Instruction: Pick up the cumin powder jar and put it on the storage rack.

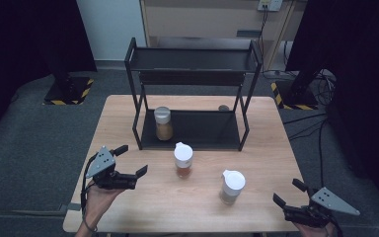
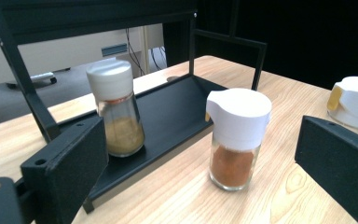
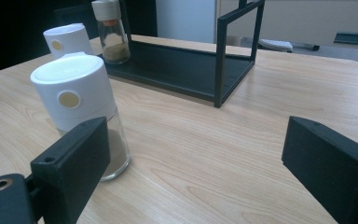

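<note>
White-capped jars stand on the wooden table (image 1: 128, 217): one (image 1: 183, 159) just before the rack (image 1: 192, 129), another (image 1: 232, 186) nearer the right gripper (image 1: 287, 193). Both that and the left gripper (image 1: 131, 159) gape wide, holding nothing, well apart from the jars.

Three spice jars (image 1: 183, 159) (two white-capped, one grey-capped) — one black rack (image 1: 192, 59), one table (image 1: 266, 148).

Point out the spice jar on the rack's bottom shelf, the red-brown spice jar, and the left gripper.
Spice jar on the rack's bottom shelf (image 1: 163, 123), high view, on its glass body.
Red-brown spice jar (image 2: 233, 163), left gripper view, on the spice-filled glass.
Left gripper (image 1: 132, 159), high view, midway between its open jaws' tips.
</note>
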A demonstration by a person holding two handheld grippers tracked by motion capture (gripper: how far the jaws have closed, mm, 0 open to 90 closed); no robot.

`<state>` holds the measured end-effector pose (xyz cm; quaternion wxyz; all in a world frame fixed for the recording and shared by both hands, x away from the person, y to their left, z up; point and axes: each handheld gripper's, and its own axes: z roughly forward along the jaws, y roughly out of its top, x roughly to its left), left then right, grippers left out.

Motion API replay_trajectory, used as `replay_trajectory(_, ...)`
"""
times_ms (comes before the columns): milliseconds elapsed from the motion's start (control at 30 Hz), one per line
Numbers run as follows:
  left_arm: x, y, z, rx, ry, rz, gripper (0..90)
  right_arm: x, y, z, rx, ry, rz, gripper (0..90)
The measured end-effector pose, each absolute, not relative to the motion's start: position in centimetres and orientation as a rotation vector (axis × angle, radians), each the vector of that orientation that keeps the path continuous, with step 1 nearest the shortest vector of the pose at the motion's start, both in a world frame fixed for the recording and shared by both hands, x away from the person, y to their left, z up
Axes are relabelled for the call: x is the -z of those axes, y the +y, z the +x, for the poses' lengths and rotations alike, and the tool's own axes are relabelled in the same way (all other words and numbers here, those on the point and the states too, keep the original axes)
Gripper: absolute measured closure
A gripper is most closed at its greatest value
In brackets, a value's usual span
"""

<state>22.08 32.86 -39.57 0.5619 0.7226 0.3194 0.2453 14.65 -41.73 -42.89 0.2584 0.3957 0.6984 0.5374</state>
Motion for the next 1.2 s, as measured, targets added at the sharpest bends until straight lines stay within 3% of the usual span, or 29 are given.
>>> replay_trajectory(567,43.5,33.8,20.2,-0.582,0.797,1.682,1.6,42.9,-41.7,14.7,-1.453,1.895,1.072,8.0)
replay_trajectory(1200,45.4,34.8,20.0,-0.569,0.773,1.706,1.6,42.9,-41.7,14.7,-1.455,1.894,1.073,8.1)
